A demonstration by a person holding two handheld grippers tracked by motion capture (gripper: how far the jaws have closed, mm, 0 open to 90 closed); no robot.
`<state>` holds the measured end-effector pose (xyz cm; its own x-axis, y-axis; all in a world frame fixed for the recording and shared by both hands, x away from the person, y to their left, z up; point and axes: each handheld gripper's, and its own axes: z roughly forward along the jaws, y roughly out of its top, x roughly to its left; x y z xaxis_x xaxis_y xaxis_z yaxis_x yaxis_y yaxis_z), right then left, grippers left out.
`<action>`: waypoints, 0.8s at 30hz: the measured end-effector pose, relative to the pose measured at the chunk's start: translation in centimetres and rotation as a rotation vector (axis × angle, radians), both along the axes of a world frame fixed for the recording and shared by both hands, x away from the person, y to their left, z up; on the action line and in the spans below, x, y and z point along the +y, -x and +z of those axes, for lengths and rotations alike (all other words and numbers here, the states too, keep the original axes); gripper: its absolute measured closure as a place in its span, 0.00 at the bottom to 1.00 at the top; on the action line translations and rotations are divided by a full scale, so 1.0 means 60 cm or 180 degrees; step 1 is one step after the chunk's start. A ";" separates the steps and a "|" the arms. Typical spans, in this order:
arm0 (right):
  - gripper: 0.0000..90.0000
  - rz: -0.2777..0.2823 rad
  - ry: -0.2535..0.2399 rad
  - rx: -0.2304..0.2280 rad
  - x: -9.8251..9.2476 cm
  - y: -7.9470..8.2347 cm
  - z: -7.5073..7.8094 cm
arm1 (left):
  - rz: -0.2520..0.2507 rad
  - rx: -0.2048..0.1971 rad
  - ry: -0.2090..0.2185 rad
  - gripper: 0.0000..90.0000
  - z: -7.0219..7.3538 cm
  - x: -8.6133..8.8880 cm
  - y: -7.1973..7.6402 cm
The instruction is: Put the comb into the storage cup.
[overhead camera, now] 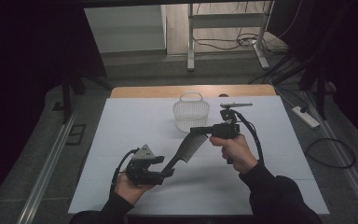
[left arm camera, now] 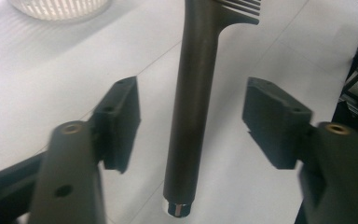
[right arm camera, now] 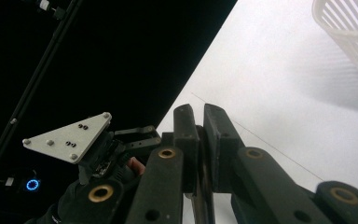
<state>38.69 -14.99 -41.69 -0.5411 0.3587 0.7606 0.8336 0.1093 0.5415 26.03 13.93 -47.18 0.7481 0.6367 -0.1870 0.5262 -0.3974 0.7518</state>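
A black comb (overhead camera: 184, 149) hangs slantwise over the white table sheet (overhead camera: 130, 121), in front of a small white basket (overhead camera: 191, 111). My right gripper (overhead camera: 199, 131) is shut on its toothed end; in the right gripper view its jaws (right arm camera: 199, 116) stand pressed together on the thin comb. My left gripper (overhead camera: 167, 172) is at the handle end. In the left gripper view the comb's handle (left arm camera: 193, 93) runs up between the pads (left arm camera: 121, 121), with a clear gap on each side, so the left gripper (left arm camera: 191, 121) is open around it.
The basket (left arm camera: 60, 7) (right arm camera: 354, 32) stands upright at the middle back of the sheet. Beyond it is the wooden table edge (overhead camera: 191, 91). On the floor lie a power strip (overhead camera: 305, 116) and cables at the right, and metal frame legs (overhead camera: 191, 46) stand behind.
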 end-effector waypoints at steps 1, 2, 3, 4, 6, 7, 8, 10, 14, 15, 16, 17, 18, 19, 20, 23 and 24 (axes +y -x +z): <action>0.94 -0.0001 0.0000 -0.0008 0.000 0.001 0.001 | -0.0001 0.0008 0.0013 0.35 0.000 0.002 0.000; 0.94 -0.0001 0.0000 -0.0020 -0.001 0.001 0.002 | 0.0012 0.0021 0.0030 0.32 0.000 0.003 0.000; 0.94 -0.0007 0.0003 -0.0028 -0.001 0.002 0.002 | 0.0020 0.0033 0.0042 0.29 0.000 0.004 -0.001; 0.94 -0.0005 0.0008 -0.0032 -0.001 0.002 0.003 | 0.0032 0.0047 0.0049 0.26 0.000 0.006 -0.001; 0.94 -0.0013 0.0008 -0.0046 -0.002 0.003 0.004 | 0.0044 0.0077 0.0068 0.21 0.000 0.008 0.000; 0.94 -0.0016 0.0006 -0.0055 -0.002 0.003 0.005 | 0.0052 0.0093 0.0090 0.19 0.000 0.009 0.000; 0.94 -0.0017 0.0006 -0.0062 -0.003 0.003 0.005 | 0.0055 0.0106 0.0100 0.17 0.000 0.010 0.000; 0.94 -0.0021 0.0008 -0.0081 -0.004 0.003 0.006 | 0.0050 0.0128 0.0118 0.14 0.000 0.014 0.001; 0.94 -0.0045 0.0010 -0.0118 -0.007 0.004 0.010 | 0.0061 0.0151 0.0108 0.10 0.002 0.020 0.005; 0.94 -0.0052 0.0007 -0.0128 -0.008 0.005 0.010 | 0.0076 0.0149 0.0112 0.08 0.002 0.023 0.005; 0.94 -0.0059 0.0005 -0.0130 -0.009 0.005 0.011 | 0.0096 0.0140 0.0107 0.07 0.003 0.025 0.006; 0.94 -0.0070 0.0009 -0.0142 -0.010 0.005 0.012 | 0.0110 0.0126 0.0102 0.06 0.003 0.027 0.008; 0.94 -0.0076 0.0020 -0.0155 -0.011 0.005 0.013 | 0.0124 0.0116 0.0092 0.06 0.004 0.029 0.008; 0.94 -0.0086 0.0034 -0.0175 -0.012 0.005 0.014 | 0.0143 0.0101 0.0080 0.05 0.004 0.031 0.009; 0.94 -0.0097 0.0040 -0.0182 -0.013 0.005 0.015 | 0.0153 0.0091 0.0066 0.04 0.005 0.034 0.010; 0.94 -0.0125 0.0043 -0.0196 -0.015 0.005 0.017 | 0.0170 0.0092 0.0056 0.02 0.004 0.041 0.012; 0.94 -0.0139 0.0045 -0.0207 -0.016 0.005 0.017 | 0.0176 0.0092 0.0048 0.02 0.003 0.044 0.013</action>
<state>38.42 -15.96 -40.65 -0.5729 0.3934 0.7190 0.8008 0.0817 0.5934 25.27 16.55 -46.97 0.7060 0.6739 -0.2177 0.5685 -0.3559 0.7417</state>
